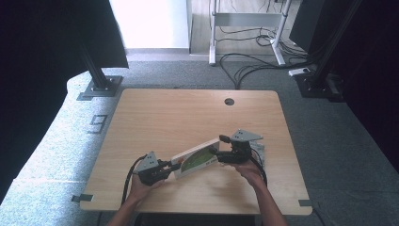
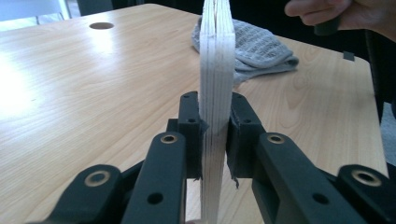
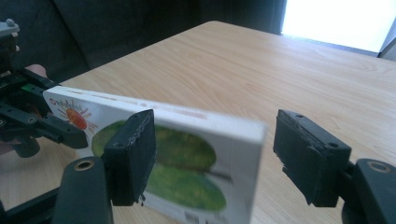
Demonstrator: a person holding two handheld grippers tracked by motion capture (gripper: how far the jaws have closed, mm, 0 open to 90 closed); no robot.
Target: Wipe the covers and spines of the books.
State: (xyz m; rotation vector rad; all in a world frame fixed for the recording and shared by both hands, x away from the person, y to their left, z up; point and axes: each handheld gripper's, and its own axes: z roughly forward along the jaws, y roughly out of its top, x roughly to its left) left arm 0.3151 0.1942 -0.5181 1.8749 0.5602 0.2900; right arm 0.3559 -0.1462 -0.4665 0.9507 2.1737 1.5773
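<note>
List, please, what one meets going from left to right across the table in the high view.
left gripper → book held up between the two grippers → right gripper → grey cloth, partly hidden behind the right gripper.

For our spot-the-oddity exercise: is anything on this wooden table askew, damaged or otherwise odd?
Two things. The thick white board book with a green leaf cover is held off the table, tilted, clamped by the left gripper alone; the right gripper straddles its other end, open. A crumpled grey cloth lies near the table edge.
</note>
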